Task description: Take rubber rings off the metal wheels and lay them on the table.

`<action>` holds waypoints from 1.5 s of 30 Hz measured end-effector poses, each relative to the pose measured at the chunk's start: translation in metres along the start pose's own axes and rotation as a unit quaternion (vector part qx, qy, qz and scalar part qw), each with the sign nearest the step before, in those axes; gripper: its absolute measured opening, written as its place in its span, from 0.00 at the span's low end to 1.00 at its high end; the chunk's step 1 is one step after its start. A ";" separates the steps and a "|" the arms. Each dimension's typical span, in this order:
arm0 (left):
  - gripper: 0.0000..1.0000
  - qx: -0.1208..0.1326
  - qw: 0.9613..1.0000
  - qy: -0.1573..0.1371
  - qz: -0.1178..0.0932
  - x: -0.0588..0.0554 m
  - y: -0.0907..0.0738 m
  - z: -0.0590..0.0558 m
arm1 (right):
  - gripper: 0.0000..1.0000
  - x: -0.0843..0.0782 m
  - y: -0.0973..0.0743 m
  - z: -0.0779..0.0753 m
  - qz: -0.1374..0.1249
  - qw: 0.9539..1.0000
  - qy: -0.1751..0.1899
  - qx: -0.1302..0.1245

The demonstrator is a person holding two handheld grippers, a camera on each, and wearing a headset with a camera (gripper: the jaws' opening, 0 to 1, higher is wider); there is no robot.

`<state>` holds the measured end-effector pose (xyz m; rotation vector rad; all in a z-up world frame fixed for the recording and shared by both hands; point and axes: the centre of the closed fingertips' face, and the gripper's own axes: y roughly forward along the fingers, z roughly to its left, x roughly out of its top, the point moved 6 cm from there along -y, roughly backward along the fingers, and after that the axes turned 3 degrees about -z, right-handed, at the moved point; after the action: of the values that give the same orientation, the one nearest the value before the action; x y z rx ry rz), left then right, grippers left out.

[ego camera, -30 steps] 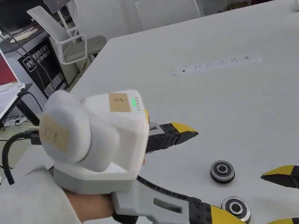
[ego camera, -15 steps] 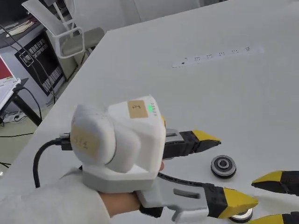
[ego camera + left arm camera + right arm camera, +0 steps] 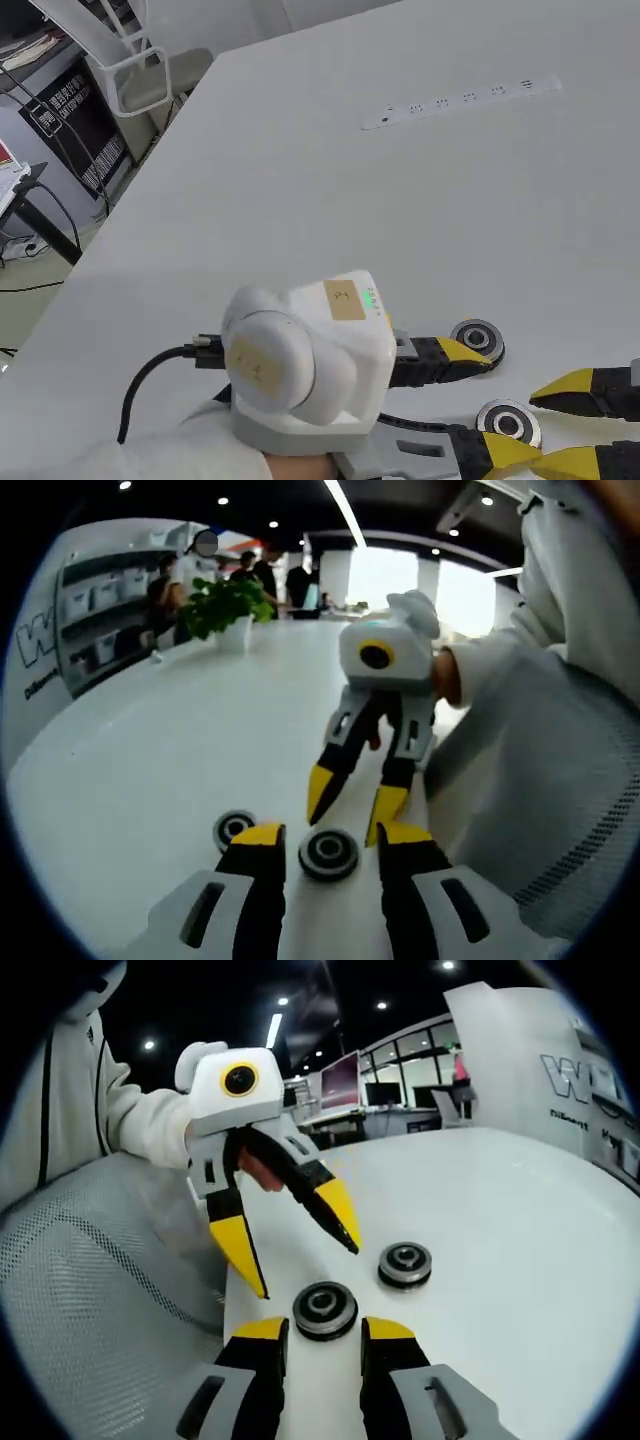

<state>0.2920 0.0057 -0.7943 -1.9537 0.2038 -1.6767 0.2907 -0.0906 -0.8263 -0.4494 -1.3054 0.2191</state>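
Tongs gaping wide: left tongs (image 3: 328, 836) and right tongs (image 3: 324, 1328) are straddling same near wheel (image 3: 508, 420) head-on, on table (image 3: 300, 180). You are risking tips colliding, wheel skidding toward far wheel (image 3: 476, 340), rubber ring (image 3: 298, 1310) slipping.

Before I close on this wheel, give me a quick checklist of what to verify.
1. Left gripper open: ok, jaws apart.
2. Right gripper open: ok, jaws apart.
3. Near wheel lined up: ok, flat on the table, between the two facing grippers.
4. Rubber ring on it: ok, a dark band runs around the rim.
5. Far wheel out of the way: ok, apart from the near one.
6. Jaws touching the near wheel: cannot tell.
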 end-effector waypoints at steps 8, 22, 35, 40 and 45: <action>0.22 0.004 1.000 -0.001 0.013 -0.013 0.006 -0.001 | 0.25 -0.002 0.003 0.000 0.002 1.000 0.004 -0.001; 0.15 0.012 1.000 0.019 0.014 -0.018 0.008 0.000 | 0.23 -0.004 0.003 -0.002 0.002 1.000 -0.007 -0.008; 0.13 0.013 1.000 0.022 0.009 -0.014 0.004 -0.006 | 0.17 -0.007 0.003 -0.002 0.010 1.000 -0.025 -0.010; 0.13 0.014 1.000 0.023 0.009 -0.014 0.005 -0.004 | 0.14 -0.006 0.002 -0.002 0.013 0.999 -0.044 -0.011; 0.13 0.015 1.000 0.023 0.009 -0.015 0.007 -0.003 | 0.13 -0.005 0.002 -0.001 0.020 0.998 -0.062 -0.014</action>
<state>0.2877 0.0063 -0.8106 -1.8880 0.2129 -1.7036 0.2902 -0.0912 -0.8321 -0.4914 -1.4230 0.2656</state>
